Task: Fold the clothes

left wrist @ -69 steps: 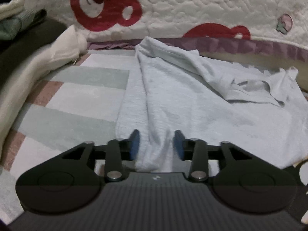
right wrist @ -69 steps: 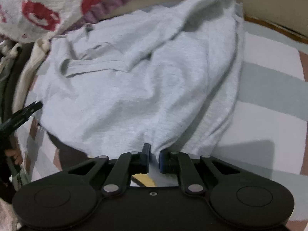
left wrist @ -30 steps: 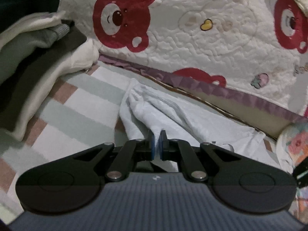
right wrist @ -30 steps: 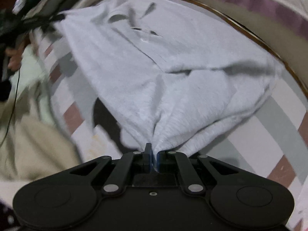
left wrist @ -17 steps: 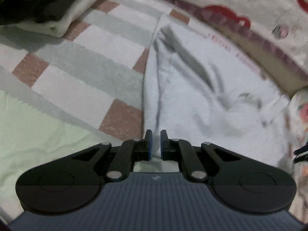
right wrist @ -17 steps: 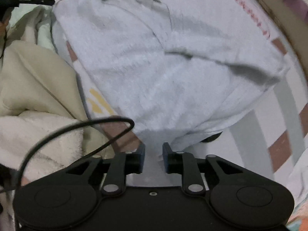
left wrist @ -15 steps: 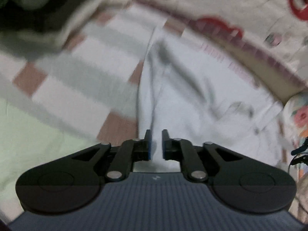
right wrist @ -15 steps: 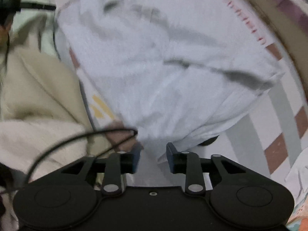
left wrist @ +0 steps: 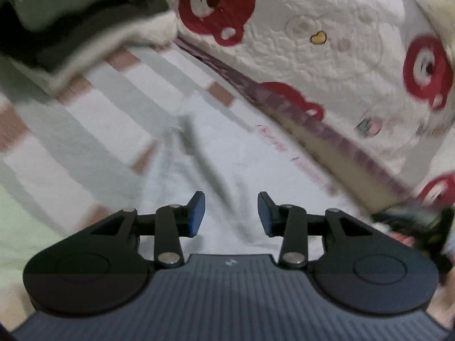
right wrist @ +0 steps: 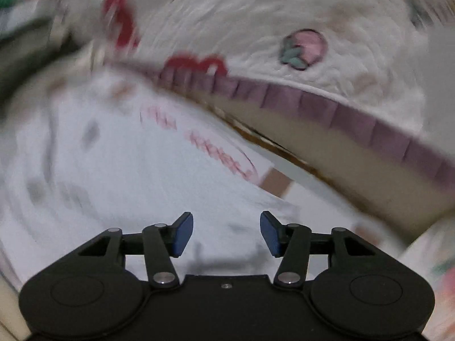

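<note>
While both sets of jaws are opening with nothing pinched between them, the pale grey garment (left wrist: 227,153) lies spread on the striped bedsheet (left wrist: 93,119) under the left gripper (left wrist: 231,213) and right gripper (right wrist: 226,233); a blue pad snagging loose cloth could undo the spread.

Home bedroom; bear-print quilt (left wrist: 327,28); striped bedsheet (left wrist: 93,119).
</note>
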### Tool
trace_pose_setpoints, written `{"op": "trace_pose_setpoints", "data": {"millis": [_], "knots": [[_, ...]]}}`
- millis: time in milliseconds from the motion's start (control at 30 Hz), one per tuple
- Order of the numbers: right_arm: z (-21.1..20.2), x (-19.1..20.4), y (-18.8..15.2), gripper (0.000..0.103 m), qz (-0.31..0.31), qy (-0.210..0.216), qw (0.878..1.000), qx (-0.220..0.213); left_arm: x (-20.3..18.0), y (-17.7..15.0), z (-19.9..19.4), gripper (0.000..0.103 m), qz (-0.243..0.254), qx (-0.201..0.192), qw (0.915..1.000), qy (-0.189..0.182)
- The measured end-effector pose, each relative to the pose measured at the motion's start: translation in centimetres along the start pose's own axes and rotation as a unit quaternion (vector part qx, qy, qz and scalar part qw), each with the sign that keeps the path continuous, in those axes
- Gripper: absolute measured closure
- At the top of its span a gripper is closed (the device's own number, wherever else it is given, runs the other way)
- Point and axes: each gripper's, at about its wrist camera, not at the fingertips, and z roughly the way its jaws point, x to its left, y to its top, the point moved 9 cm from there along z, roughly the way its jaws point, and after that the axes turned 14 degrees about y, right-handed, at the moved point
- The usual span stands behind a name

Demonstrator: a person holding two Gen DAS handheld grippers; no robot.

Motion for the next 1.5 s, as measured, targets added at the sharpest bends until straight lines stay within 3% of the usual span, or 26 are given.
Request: {"op": "trace_pose_setpoints", "data": {"millis": [67,167,233,300,400,533,633,767,867,1067,1233,1267,1333,1367,1433,1500], "knots": [[-0.3,-0.7,1.0,0.046,0.083,0.026,0.996,-0.032,-1.6,0.7,1.4,0.068,-0.015,0.007,0.9998,-0.010],[-0.4,-0.6,0.6,0.046,0.100,-0.006,0.994,-0.032,-2.9,0.1,3.3,0.068,0.031,-0.007,0.9992,0.023],[-0.3,0.6,0.0,0.051,0.065,-0.022,0.998,-0.011,-3.2,-1.0,4.4,0.068,0.054,-0.014,0.9979,0.032],[-0.1,1.4,-0.8,0.053,0.086,0.004,0.996,-0.006,-3.1,-2.3,5.4,0.068,0.062,-0.020,0.9974,0.029],[1.9,3.2,-1.7,0.054,0.176,0.117,0.977,0.003,-3.2,-3.9,6.5,0.067,0.078,-0.020,0.9964,0.024],[3.2,5.0,-2.6,0.054,0.146,0.124,0.980,0.044,-5.2,-4.6,6.3,0.063,0.123,-0.027,0.9921,-0.008],[3.7,4.4,-4.9,0.054,0.215,0.140,0.963,0.075,-6.3,-5.4,6.8,0.061,0.135,-0.015,0.9905,-0.024],[4.0,3.5,-7.3,0.053,0.256,0.135,0.951,0.109,-7.0,-7.0,8.1,0.056,0.185,-0.012,0.9827,0.014],[4.5,3.9,-7.8,0.053,0.281,0.158,0.940,0.113,-7.1,-7.8,8.8,0.054,0.220,-0.013,0.9744,0.043],[7.0,5.3,-8.9,0.053,0.235,0.153,0.951,0.134,-7.2,-6.8,9.1,0.052,0.230,-0.060,0.9679,0.080],[8.4,5.8,-8.8,0.054,0.216,0.162,0.953,0.137,-7.2,-7.2,11.4,0.048,0.247,-0.020,0.9645,0.091],[8.7,5.7,-8.7,0.054,0.209,0.160,0.955,0.134,-7.2,-7.3,11.9,0.050,0.258,-0.017,0.9613,0.096],[9.3,5.8,-8.2,0.058,0.188,0.162,0.960,0.127,-7.4,-7.0,12.4,0.073,0.279,-0.016,0.9546,0.102],[9.5,5.9,-8.0,0.091,0.173,0.165,0.963,0.124,-7.7,-6.5,12.5,0.088,0.286,-0.011,0.9528,0.103],[9.8,6.2,-7.2,0.096,0.138,0.176,0.966,0.127,-8.4,-4.9,12.8,0.094,0.287,0.000,0.9525,0.102],[9.3,5.4,-5.4,0.096,0.127,0.178,0.970,0.103,-9.5,-2.8,13.0,0.096,0.279,-0.009,0.9552,0.098]]}}
